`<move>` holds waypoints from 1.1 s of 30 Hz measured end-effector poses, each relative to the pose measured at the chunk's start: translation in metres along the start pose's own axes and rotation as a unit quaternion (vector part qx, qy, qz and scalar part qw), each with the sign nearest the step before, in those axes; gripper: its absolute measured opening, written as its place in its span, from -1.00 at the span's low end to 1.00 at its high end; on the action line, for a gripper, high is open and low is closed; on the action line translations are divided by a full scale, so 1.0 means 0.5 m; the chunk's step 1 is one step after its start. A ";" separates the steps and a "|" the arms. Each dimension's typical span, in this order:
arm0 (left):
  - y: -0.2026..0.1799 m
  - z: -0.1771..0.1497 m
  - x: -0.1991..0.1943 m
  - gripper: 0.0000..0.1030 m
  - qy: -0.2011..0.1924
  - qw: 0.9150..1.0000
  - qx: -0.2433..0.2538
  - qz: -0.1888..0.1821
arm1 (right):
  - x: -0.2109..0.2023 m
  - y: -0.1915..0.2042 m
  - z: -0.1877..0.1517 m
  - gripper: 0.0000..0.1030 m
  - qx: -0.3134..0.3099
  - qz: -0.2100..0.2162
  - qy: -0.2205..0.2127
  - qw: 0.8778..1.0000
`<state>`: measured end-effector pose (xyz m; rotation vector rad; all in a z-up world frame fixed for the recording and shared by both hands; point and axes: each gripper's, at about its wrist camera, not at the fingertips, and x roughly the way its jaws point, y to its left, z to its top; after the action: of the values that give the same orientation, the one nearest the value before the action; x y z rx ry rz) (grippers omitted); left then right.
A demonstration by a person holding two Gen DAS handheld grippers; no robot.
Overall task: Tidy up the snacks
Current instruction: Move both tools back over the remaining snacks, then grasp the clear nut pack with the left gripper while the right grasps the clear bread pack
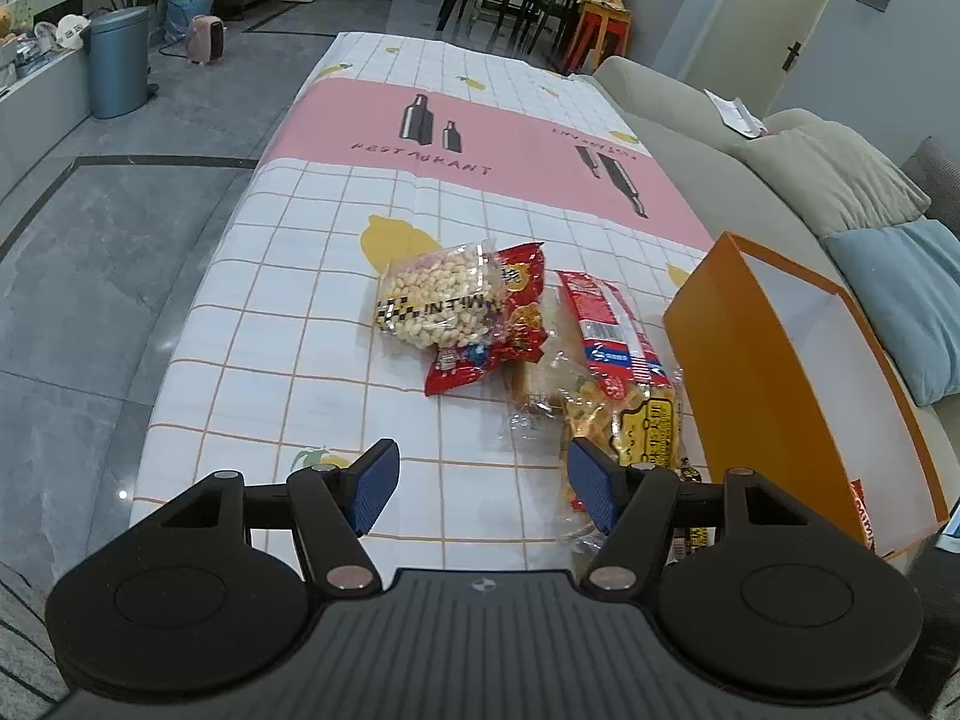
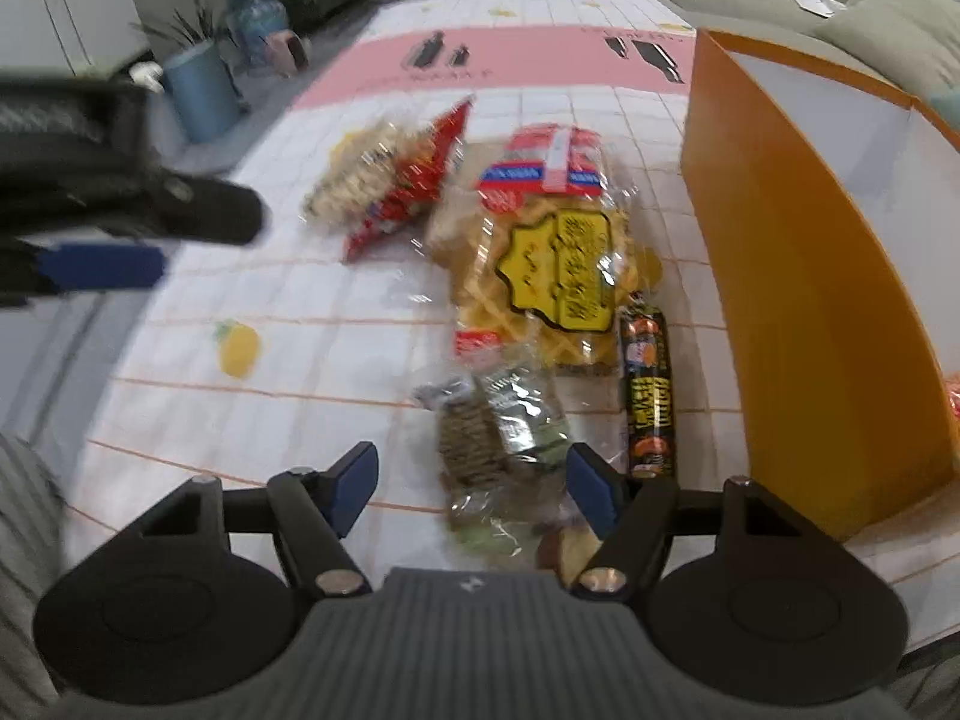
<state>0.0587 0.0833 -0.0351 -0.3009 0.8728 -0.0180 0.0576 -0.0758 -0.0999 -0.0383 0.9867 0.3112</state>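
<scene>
Here the two wrist views split the scene between them. The left wrist view shows the left gripper (image 1: pixel 483 483) with its blue pads spread wide and nothing between them, poised above the tabletop (image 1: pixel 288 324), whose checked cloth carries a pink band printed "RESTAURANT" beside bottle silhouettes. Ahead lie a clear bag of puffed grains (image 1: pixel 435 303) with a yellow-and-black checkered strip (its lettering is too distorted to read), resting partly on a red snack packet (image 1: pixel 510 324), and to the right a long clear bag of waffle-like biscuits (image 1: pixel 618 360) with a red-and-blue header and a yellow label. An open orange box (image 1: pixel 798 384) with a white interior stands at the right, just beside that bag. Only this view gives the sofa (image 1: pixel 690 138), the blue pedal bin (image 1: pixel 117 63) and the dining chairs beyond.

The right wrist view, somewhat blurred, adds what the other hides: a clear pack of dark round biscuits (image 2: pixel 498 426) nearest the right gripper (image 2: pixel 474 489), and a black-and-yellow sausage-shaped stick (image 2: pixel 648 384) lying alongside the waffle bag, near the box wall. The right gripper is likewise spread, empty, with the dark biscuit pack just ahead of its fingertips, not touched. The left gripper shows at this view's left edge. The yellow label's writing is unreadable.
</scene>
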 end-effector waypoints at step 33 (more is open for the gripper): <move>0.047 0.005 0.004 0.47 0.033 0.999 -0.032 0.000 | -0.009 -0.066 0.053 0.42 0.043 0.139 -0.022 0.989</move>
<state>0.0594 0.1059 -0.0416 -0.3614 0.9396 -0.0002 0.0861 -0.1036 -0.0852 0.1855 0.9610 0.5217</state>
